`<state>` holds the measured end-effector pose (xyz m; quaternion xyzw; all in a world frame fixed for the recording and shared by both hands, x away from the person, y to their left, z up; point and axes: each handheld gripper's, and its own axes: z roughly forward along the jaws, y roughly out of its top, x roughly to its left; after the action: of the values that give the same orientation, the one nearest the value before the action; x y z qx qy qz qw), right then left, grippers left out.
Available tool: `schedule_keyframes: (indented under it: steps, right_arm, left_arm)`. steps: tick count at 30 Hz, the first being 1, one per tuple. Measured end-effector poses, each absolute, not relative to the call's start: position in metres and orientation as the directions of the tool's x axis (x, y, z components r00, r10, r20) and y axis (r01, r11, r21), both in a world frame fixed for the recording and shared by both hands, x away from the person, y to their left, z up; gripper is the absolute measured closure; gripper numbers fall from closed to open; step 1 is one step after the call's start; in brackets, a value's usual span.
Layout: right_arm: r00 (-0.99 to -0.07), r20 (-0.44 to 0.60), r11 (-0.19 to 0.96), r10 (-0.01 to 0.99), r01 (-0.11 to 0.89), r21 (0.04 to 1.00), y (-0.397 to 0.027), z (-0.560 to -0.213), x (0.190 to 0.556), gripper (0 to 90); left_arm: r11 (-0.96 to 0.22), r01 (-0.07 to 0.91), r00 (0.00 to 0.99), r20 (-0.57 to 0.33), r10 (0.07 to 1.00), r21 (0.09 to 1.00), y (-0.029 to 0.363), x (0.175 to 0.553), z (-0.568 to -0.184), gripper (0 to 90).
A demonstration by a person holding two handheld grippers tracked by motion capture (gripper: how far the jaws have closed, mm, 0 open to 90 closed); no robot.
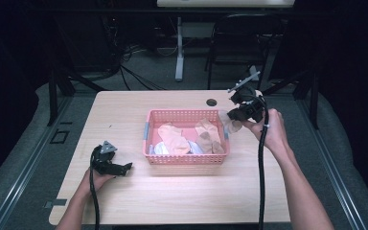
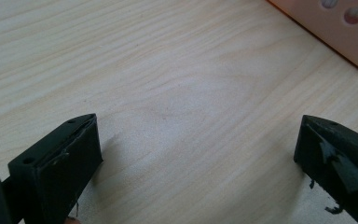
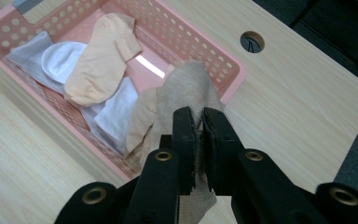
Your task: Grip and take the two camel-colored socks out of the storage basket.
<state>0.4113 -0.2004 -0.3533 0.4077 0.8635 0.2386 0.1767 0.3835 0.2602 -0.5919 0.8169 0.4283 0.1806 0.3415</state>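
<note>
Beige sock (image 3: 186,88) clenched in right gripper (image 3: 199,140), toe hidden | left gripper (image 2: 196,154) fingers released

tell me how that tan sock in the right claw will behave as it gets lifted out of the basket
Probably floppy: the tan sock sags from the right claw in soft folds. Likely light, since a thin pinch at one end holds it up. It may drag or snag on the pink basket, because its free end drapes by the perforated rim.

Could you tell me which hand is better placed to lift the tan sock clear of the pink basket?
Right. The right gripper is already shut on the tan sock at the basket edge. The left gripper rests open on the table, apart from the basket.
</note>
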Motion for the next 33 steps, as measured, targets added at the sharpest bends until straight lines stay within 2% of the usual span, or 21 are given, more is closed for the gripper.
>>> schedule_keyframes:
  steps: [15,20,33]
  right_arm:
    - [-0.542,-0.1,0.496,0.834,0.658,0.567,-0.256,-0.361,0.398,83.4]
    - [-0.531,-0.067,0.461,0.845,0.658,0.596,-0.271,-0.366,0.391,83.3]
    - [-0.491,-0.055,0.418,0.87,0.673,0.61,-0.296,-0.375,0.385,83.3]
  left_arm:
    - [-0.399,0.577,0.566,0.003,0.824,0.713,0.26,0.383,-0.592,0.3]
    - [-0.402,0.576,0.567,0.007,0.824,0.712,0.26,0.383,-0.592,0.4]
    - [-0.395,0.58,0.56,0.004,0.828,0.713,0.26,0.383,-0.592,0.4]
